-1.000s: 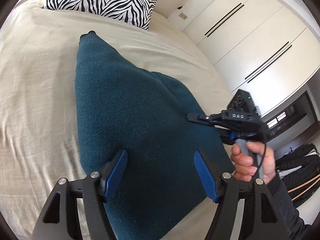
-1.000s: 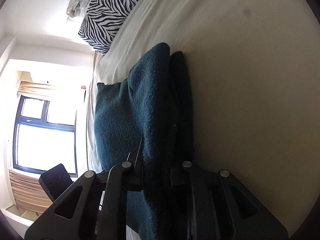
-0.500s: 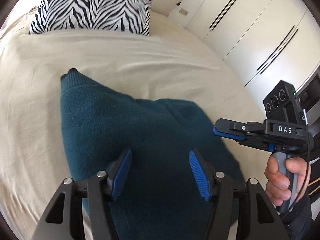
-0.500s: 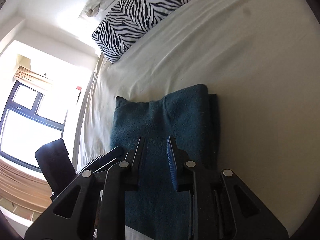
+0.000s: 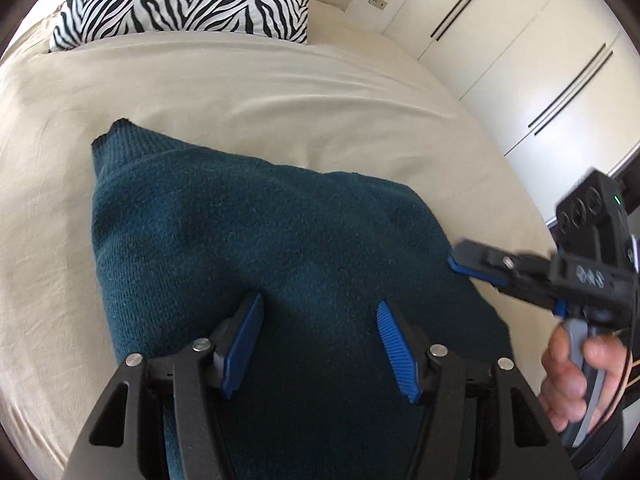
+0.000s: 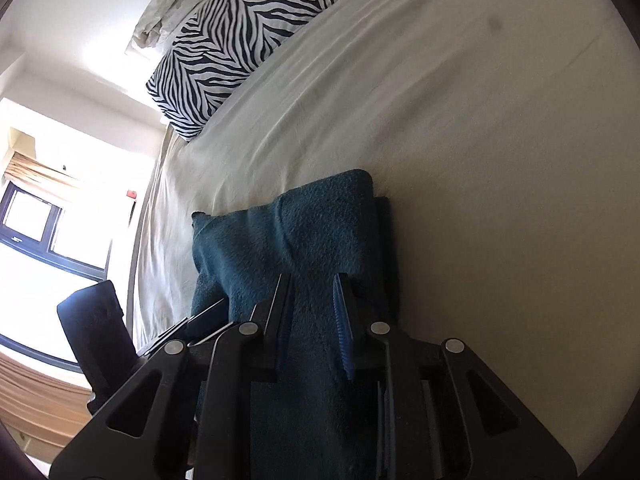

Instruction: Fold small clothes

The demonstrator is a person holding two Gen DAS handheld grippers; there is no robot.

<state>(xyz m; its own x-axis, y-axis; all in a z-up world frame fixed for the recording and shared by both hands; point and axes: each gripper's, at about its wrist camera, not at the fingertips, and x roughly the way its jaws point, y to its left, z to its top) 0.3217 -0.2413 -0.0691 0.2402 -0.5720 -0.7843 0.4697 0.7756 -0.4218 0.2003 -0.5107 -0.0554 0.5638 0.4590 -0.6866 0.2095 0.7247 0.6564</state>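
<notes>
- Left claw [image 5: 320,344]: jaws stand wide apart, blue ribbed pads [image 5: 244,344] facing each other, nothing between them. It hangs over the near part of the sweater [image 5: 256,240]; whether the pads touch the knit cannot be told.
- Sweater: dark teal knit, folded into a thick block, lying on the bed sheet [image 5: 200,92]. A ribbed edge forms the far left corner. In the right wrist view the sweater [image 6: 320,236] shows stacked layers along its right edge.
- Bed sheet: cream, lightly creased, under and all around the sweater.
- Pillow [image 5: 188,0]: zebra-striped, at the far end of the bed, well apart from the sweater. Also visible in the right wrist view [image 6: 236,44], with pale crumpled cloth [image 6: 168,8] just behind it.
- Right claw [image 6: 310,320]: jaws set to a narrow gap, over the top layer of the sweater. Cloth lies in the gap, but the pads do not visibly pinch it. In the left wrist view its tips [image 5: 480,264] reach the right edge of the sweater, blurred.
- Right hand [image 5: 576,376]: wrapped around the grey handle below the right claw.
- Wardrobe doors [image 5: 520,52]: white with dark strip handles, beyond the right side of the bed.
- Window [image 6: 36,224]: dark-framed, bright, at the left of the right wrist view.
</notes>
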